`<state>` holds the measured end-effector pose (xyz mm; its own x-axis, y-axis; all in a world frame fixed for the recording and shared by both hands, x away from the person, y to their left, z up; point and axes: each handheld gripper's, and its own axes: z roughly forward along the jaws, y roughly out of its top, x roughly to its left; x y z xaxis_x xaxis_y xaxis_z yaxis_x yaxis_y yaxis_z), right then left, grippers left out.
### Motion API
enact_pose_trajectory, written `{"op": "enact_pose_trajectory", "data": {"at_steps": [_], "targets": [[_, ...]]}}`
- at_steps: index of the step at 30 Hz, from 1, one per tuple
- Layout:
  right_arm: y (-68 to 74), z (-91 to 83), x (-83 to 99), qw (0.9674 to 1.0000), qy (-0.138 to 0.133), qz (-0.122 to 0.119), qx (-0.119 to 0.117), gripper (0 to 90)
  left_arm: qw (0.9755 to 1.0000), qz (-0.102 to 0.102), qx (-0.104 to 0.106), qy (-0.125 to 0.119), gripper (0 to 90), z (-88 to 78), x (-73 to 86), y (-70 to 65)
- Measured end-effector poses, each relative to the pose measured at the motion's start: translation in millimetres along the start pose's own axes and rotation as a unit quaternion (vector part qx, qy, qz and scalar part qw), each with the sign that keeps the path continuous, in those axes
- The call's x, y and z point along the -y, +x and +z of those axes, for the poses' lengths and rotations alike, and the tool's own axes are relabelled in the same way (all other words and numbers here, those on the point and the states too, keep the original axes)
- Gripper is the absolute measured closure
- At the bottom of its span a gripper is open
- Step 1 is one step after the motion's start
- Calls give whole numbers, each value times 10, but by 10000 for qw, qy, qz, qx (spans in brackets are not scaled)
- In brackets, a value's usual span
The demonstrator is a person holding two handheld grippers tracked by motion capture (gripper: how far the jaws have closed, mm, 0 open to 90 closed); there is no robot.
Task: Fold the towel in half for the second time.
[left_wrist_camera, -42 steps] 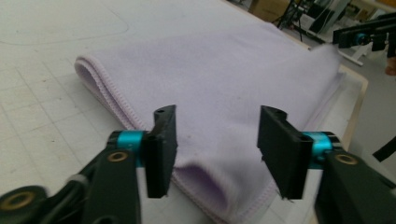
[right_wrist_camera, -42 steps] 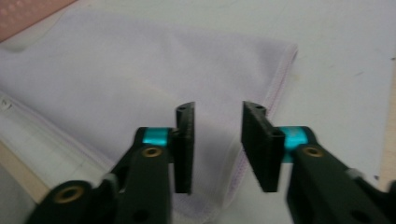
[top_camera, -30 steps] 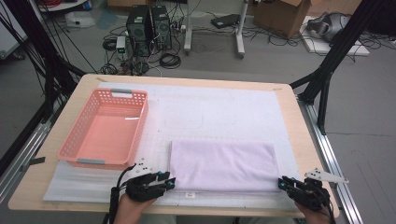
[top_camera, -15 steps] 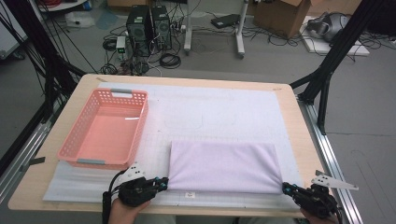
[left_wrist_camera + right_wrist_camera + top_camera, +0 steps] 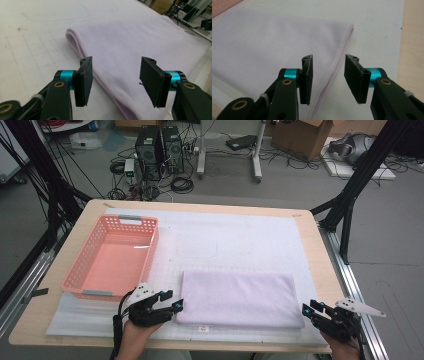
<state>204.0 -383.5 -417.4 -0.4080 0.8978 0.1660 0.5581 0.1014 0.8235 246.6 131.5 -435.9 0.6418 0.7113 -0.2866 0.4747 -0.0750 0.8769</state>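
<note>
A folded pale lilac cloth [image 5: 239, 298] lies flat on the white padded mat [image 5: 250, 240] covering the wooden worktop [image 5: 325, 265], near the front edge, its long axis running left to right across the person's reach. The left hand-held gripper [image 5: 176, 304] sits at the cloth's near left corner, the right hand-held gripper [image 5: 306, 309] at the near right corner, so each hand has its own end and neither is markedly nearer.

In the left gripper view, the left hand-held gripper [image 5: 115, 75] has just been opening; its jaws stand well apart over the folded edge of the cloth [image 5: 140, 47], pads clear of the fabric, gripping nothing. In the right gripper view, the right hand-held gripper [image 5: 328, 75] has likewise just been opening, and the hemmed edge of the cloth [image 5: 262, 45] runs up between its jaws, unpinched.

A salmon-pink perforated plastic basket [image 5: 80, 275] stands empty to the left of the cloth, beyond the left hand. I'd judge the left hand has the shorter way to it.
</note>
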Motion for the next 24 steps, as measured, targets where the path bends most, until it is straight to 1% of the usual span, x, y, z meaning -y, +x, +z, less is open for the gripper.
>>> {"op": "enact_pose_trajectory", "data": {"at_steps": [2, 4, 5, 7, 8, 10, 11, 12, 13, 14, 15, 17, 18, 19, 20, 21, 22, 23, 24], "targets": [[-33, 83, -51, 9999, 46, -102, -1, 540, 10000, 41, 18, 17, 435, 90, -68, 38], [-86, 177, -102, 9999, 103, -99, 14, 503, 10000, 16, -3, 24, 410, 196, -138, 83], [-119, 229, -132, 9999, 128, -108, 35, 486, 10000, 22, 27, 52, 407, 250, -175, 113], [-185, 343, -207, 9997, 222, -136, 24, 456, 10000, 26, -7, 74, 399, 368, -239, 161], [-220, 406, -254, 9996, 246, -155, 36, 437, 9999, 61, -82, 83, 395, 425, -263, 185], [-292, 541, -358, 9995, 289, -105, 21, 401, 9994, 114, -219, 240, 375, 533, -324, 223], [-327, 612, -414, 9995, 305, -84, -12, 388, 9993, 143, -225, 249, 371, 575, -348, 238], [-357, 688, -471, 9994, 332, -104, -17, 374, 9994, 127, -252, 194, 372, 615, -360, 252], [-377, 763, -518, 9993, 360, -112, -46, 362, 9992, 158, -291, 238, 372, 651, -369, 279], [-404, 844, -564, 9989, 456, -121, -79, 344, 9986, 133, -339, 372, 372, 695, -377, 306], [-423, 918, -600, 9984, 544, -60, -149, 337, 9983, 67, -362, 443, 372, 733, -380, 337], [-452, 1048, -648, 9973, 671, -141, -257, 334, 9979, 27, -373, 529, 374, 790, -388, 383], [-460, 1101, -663, 9965, 759, -241, -266, 335, 9976, -7, -387, 575, 377, 820, -390, 404], [-468, 1151, -670, 9956, 840, -266, -332, 349, 9969, -45, -388, 680, 376, 848, -392, 433], [-479, 1193, -671, 9943, 934, -338, -396, 391, 9965, -122, -356, 749, 376, 875, -386, 454], [-479, 1226, -661, 9929, 1028, -433, -414, 434, 9960, -155, -341, 814, 377, 904, -373, 463], [-476, 1254, -648, 9907, 1186, -491, -452, 490, 9951, -128, -337, 916, 394, 931, -358, 467], [-468, 1256, -638, 9902, 1196, -543, -468, 556, 9950, -102, -390, 914, 444, 932, -361, 460], [-474, 1247, -639, 9895, 1176, -558, -630, 725, 9951, -99, -308, 935, 544, 933, -359, 461]]}}
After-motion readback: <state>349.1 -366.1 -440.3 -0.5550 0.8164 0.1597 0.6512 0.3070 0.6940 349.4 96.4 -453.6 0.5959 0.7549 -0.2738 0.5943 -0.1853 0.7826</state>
